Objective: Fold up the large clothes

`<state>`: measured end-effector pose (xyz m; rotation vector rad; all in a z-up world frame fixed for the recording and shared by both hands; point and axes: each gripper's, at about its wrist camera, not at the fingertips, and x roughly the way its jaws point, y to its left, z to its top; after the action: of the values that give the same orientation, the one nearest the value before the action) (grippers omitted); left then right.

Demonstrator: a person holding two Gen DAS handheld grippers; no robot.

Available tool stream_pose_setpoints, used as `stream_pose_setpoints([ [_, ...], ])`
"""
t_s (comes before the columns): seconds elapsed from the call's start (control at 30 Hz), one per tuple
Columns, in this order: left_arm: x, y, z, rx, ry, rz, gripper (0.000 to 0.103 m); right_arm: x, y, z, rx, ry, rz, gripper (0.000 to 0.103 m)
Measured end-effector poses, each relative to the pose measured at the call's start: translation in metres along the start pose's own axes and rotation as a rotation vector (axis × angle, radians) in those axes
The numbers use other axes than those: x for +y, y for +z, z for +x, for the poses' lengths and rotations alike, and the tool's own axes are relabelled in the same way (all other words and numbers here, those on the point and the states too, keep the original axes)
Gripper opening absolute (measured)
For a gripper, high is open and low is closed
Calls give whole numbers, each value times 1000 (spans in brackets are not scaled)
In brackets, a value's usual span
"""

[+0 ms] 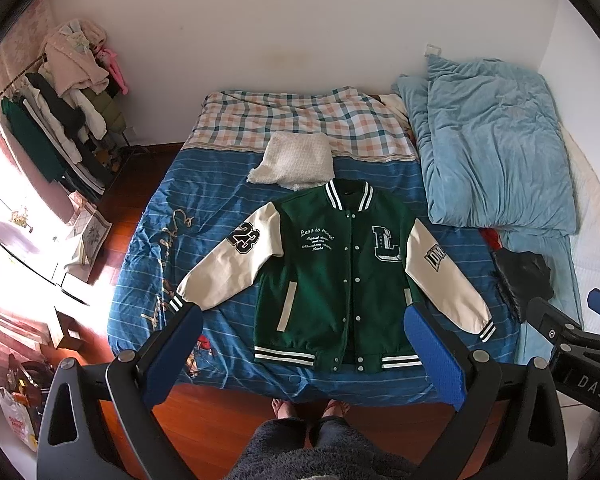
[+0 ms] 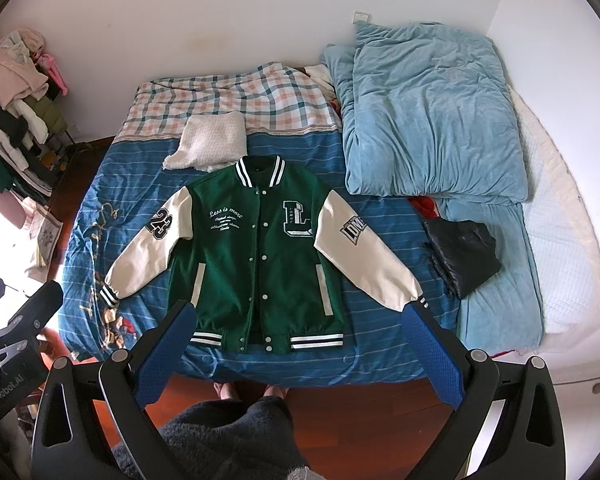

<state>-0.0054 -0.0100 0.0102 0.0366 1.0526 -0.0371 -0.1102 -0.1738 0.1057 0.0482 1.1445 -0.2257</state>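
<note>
A green varsity jacket point(image 1: 332, 272) with cream sleeves lies flat, front up and buttoned, on the blue striped bed cover point(image 1: 220, 184); it also shows in the right wrist view point(image 2: 256, 256). Both sleeves are spread out to the sides. My left gripper point(image 1: 304, 344) is open and empty, held above the jacket's hem. My right gripper point(image 2: 296, 340) is open and empty, also above the hem. Part of the right gripper shows at the edge of the left wrist view point(image 1: 572, 332).
A folded white fuzzy garment point(image 1: 296, 156) lies behind the collar. A light blue duvet point(image 1: 492, 148) is piled on the right. A folded black garment point(image 2: 460, 256) lies right of the jacket. A clothes rack point(image 1: 68, 112) stands at the left. The person's feet point(image 1: 308, 406) stand at the bed's foot.
</note>
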Motion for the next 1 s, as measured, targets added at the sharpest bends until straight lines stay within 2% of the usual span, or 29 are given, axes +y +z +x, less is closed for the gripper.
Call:
stream_pose_setpoints([
  [0.33,-2,2,-1,-1,-3,-3,103,-3,0,-1,2,9,1,103],
  [0.43,-2,2,-1,-1,-5,-3,103,4,-4,-4,-1,9,-2,103],
  [0.47,-3,2,-2,-3,-4,-4,103,17,-9,-8,-2,9,-4,103],
  [0.8,-5,5,-2,-7,-6,-6,103,17,-5,-6,-2,12,-5,103],
  [1.0,-7,16,-2,-8,-18,-5,103,18,-6,-6,0,12,-1,103],
])
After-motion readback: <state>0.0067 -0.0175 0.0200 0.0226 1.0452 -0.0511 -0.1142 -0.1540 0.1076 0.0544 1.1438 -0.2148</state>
